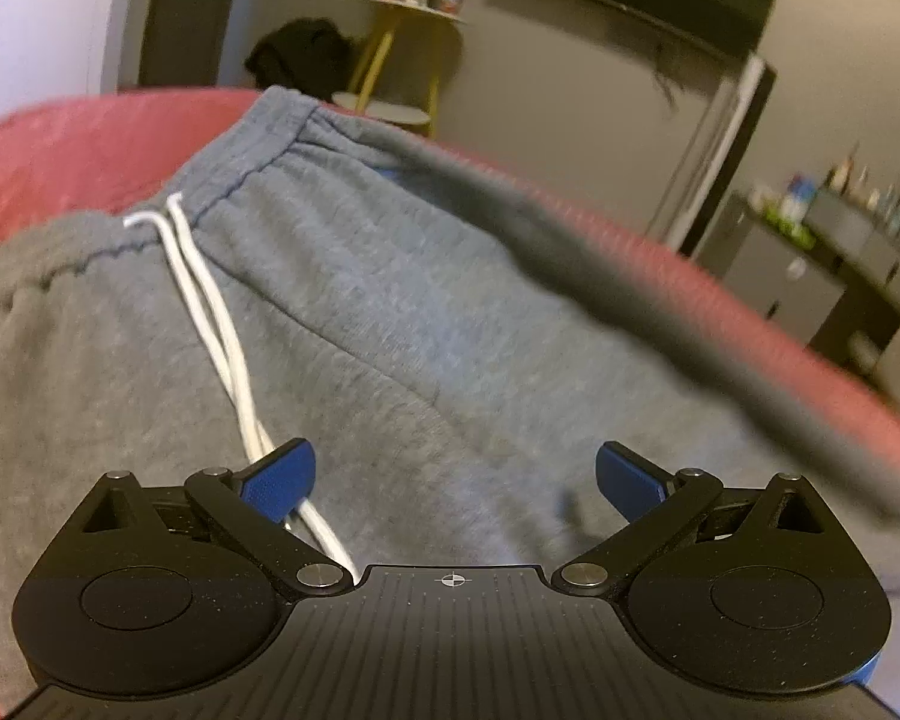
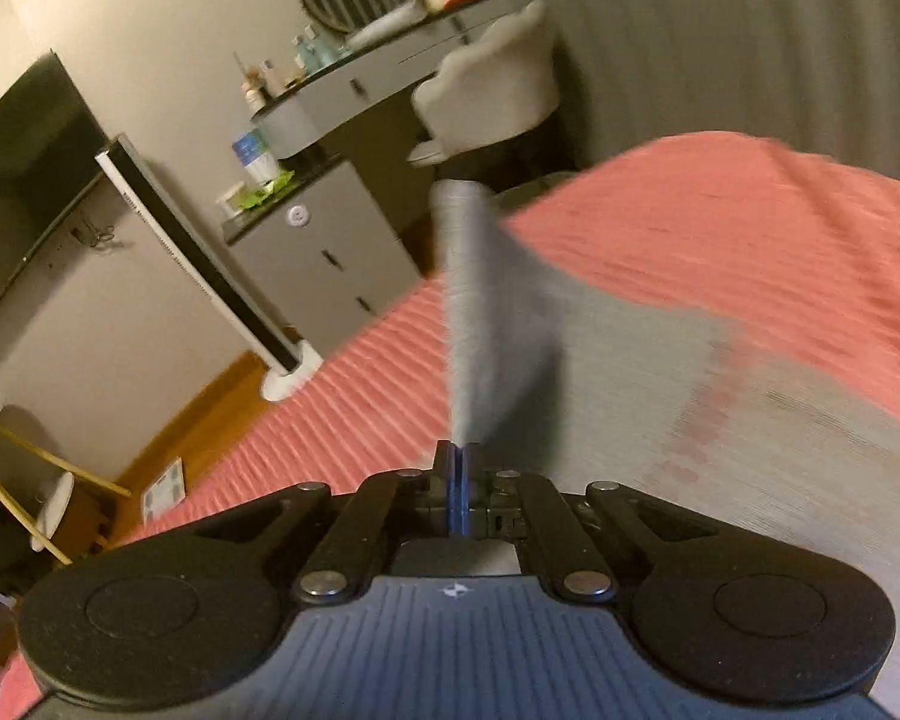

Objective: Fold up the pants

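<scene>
Left wrist view is showing the grey pants (image 1: 342, 300) lying spread on the red bed cover (image 1: 90, 144), their waistband (image 1: 276, 138) reaching toward the bed's far edge and the white drawstring (image 1: 210, 312) trailing from the waistband down toward the camera. The left gripper (image 1: 455, 477) is hovering over the cloth with its jaws standing wide apart and nothing between them; the drawstring is passing just beside, and partly under, its left blue pad (image 1: 282, 477). Along the right of this view a dark, blurred fold of the pants (image 1: 660, 312) is rising off the bed near its far edge. Right wrist view is showing the right gripper (image 2: 459, 450) with its blue pads pressed together, pinching a strip of the grey cloth (image 2: 486, 324) that is standing up from its tips, blurred. The rest of the pants is lying to the right of the gripper on the cover (image 2: 750, 240). Beyond the bed's edge a grey cabinet (image 2: 336, 252) and a chair (image 2: 498, 96) are standing.
</scene>
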